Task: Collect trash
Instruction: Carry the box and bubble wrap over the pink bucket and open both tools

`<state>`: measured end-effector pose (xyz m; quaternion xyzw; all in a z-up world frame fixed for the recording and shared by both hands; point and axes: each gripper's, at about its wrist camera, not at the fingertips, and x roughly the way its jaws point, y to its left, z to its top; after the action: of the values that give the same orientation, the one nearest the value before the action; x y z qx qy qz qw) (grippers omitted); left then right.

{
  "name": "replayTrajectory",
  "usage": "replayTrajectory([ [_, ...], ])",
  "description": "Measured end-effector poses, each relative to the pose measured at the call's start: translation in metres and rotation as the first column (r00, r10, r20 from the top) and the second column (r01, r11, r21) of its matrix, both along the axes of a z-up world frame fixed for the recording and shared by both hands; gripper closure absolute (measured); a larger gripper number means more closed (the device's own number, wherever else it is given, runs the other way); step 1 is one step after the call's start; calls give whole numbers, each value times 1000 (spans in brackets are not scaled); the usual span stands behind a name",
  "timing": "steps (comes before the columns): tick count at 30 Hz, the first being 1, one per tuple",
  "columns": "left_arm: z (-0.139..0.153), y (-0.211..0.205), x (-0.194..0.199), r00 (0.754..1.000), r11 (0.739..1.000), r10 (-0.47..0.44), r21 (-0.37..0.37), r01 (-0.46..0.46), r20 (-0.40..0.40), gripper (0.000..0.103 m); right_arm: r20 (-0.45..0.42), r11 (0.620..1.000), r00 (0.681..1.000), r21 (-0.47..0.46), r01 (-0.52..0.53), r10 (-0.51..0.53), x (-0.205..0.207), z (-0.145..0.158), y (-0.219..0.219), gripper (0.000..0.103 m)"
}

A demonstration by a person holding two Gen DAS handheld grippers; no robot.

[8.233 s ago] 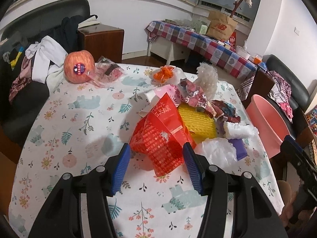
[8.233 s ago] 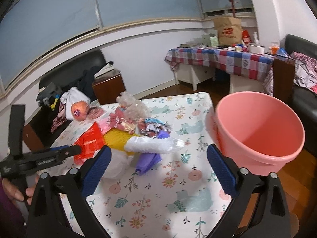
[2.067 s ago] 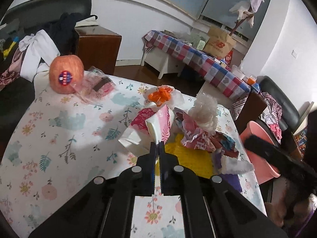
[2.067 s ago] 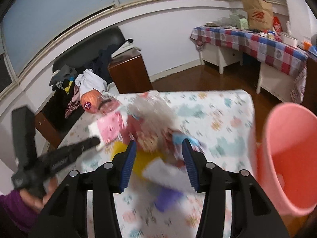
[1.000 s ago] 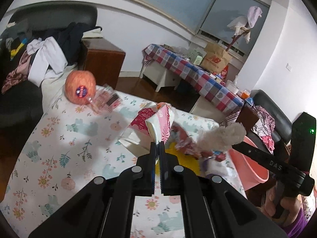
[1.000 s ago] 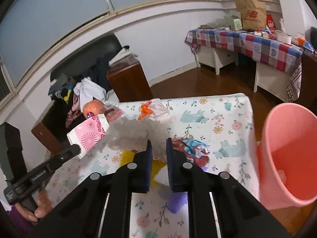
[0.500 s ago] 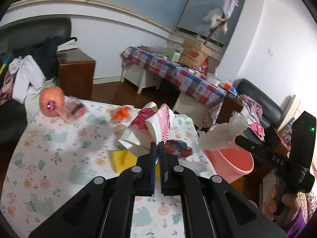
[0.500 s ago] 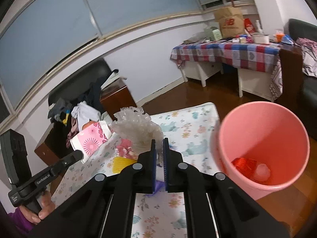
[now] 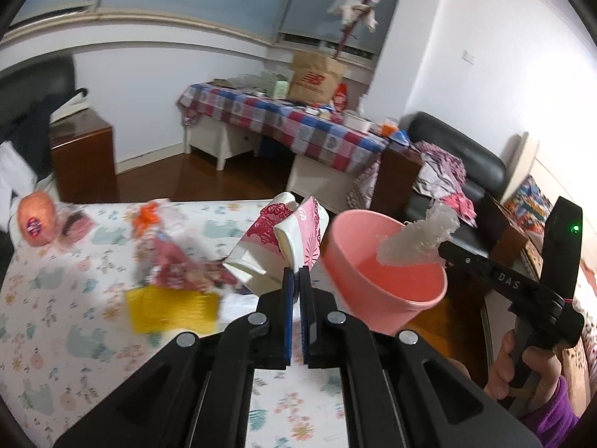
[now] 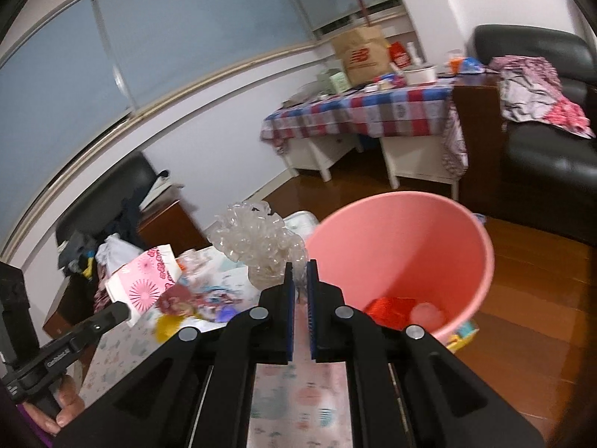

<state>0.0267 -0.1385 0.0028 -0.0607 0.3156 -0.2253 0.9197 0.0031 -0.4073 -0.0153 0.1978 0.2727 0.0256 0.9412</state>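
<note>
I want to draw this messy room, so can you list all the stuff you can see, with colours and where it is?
bucket: one, pink, beside the table's edge
red wrapper: one, inside the bucket
clear crinkly plastic: one, see-through, held up next to the bucket
paper carton: one, pink and white, held above the table
yellow net: one, flat on the table
apple: one, orange-red, far table corner
table: one, white floral cloth
checked table: one, red and blue, by the wall
left gripper: black, blue jaws shut on the carton
right gripper: black, blue jaws shut on the plastic
</note>
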Motion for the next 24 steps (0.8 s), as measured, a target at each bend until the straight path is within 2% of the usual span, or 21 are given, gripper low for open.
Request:
replayTrajectory([
  [13,-12,-98,16,984,982,-175,64,177,-45,100,-60,995,993,-15,101,-102,-12,-31,-42,97],
  [24,-36,-145,33,967,964,-224,122,238,-121,100,-106,993,987,-13,118,-118,-9,-48,-55,97],
])
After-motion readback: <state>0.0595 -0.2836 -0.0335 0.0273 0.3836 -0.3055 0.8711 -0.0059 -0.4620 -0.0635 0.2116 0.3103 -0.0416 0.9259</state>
